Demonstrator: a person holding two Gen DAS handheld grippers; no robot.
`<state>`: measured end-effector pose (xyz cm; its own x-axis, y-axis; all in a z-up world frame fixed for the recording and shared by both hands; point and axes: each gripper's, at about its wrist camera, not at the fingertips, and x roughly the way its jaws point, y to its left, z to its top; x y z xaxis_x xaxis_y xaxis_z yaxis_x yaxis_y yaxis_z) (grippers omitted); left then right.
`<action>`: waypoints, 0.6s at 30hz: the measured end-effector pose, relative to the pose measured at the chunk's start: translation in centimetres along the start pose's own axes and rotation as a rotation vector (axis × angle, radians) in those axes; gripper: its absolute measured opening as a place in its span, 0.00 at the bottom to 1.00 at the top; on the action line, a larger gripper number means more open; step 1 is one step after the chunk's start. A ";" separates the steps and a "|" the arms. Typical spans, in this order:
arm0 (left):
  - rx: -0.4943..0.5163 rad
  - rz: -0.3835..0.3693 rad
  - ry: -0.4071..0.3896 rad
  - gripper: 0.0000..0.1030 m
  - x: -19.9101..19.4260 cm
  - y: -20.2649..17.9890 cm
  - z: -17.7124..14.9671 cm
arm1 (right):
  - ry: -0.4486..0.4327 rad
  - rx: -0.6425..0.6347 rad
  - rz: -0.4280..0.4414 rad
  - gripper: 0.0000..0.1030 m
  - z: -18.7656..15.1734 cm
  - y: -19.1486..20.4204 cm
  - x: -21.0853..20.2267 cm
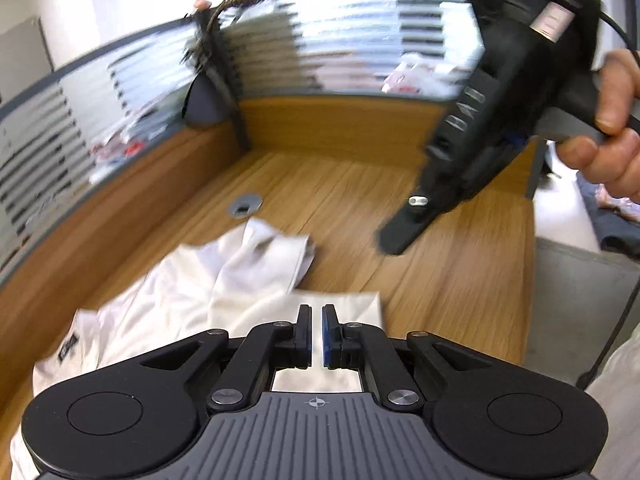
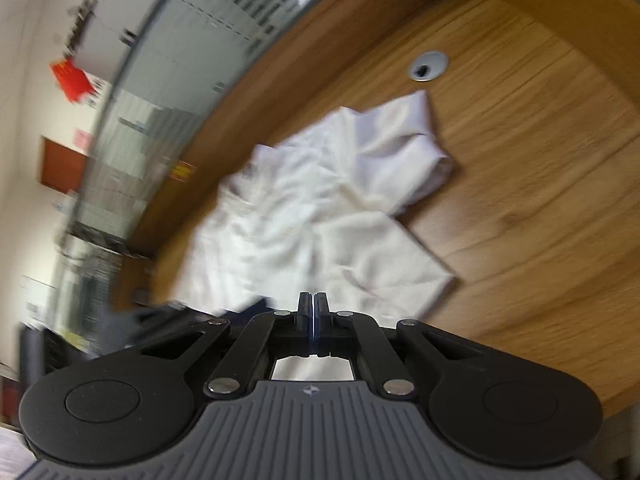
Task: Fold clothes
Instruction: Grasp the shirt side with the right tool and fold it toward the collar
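Though blur smears the white garment (image 2: 320,208), both grippers' fingers (image 1: 306,328) (image 2: 306,312) look clenched, grasping nothing

White garment (image 2: 320,208) on wood-grain brown desk (image 2: 520,200)

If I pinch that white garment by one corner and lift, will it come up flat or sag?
The white garment would probably sag: it already lies rumpled in soft folds on the wooden desk. It looks thin and light, so a push would likely bunch it, not slide it whole. The sleeve folded across it may flop open.
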<state>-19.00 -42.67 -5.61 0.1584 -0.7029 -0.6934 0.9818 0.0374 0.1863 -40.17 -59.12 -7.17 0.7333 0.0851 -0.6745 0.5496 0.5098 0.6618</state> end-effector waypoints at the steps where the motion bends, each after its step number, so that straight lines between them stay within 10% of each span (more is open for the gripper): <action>1: -0.020 0.009 0.021 0.09 0.0 0.5 -0.4 | 0.009 -0.031 -0.037 0.05 -0.4 0.1 0.4; 11: -0.259 0.108 0.183 0.27 -1.3 5.3 -4.6 | 0.091 -0.377 -0.211 0.43 -3.9 3.6 8.2; 18: -0.387 0.164 0.206 0.37 -2.9 7.7 -6.7 | 0.144 -0.787 -0.395 0.43 -6.9 6.6 12.5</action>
<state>-11.20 -35.61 -6.85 0.2935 -0.5118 -0.8074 0.9031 0.4255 0.0585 -30.10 -48.78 -13.51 0.4617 -0.1419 -0.8756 0.2793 0.9602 -0.0083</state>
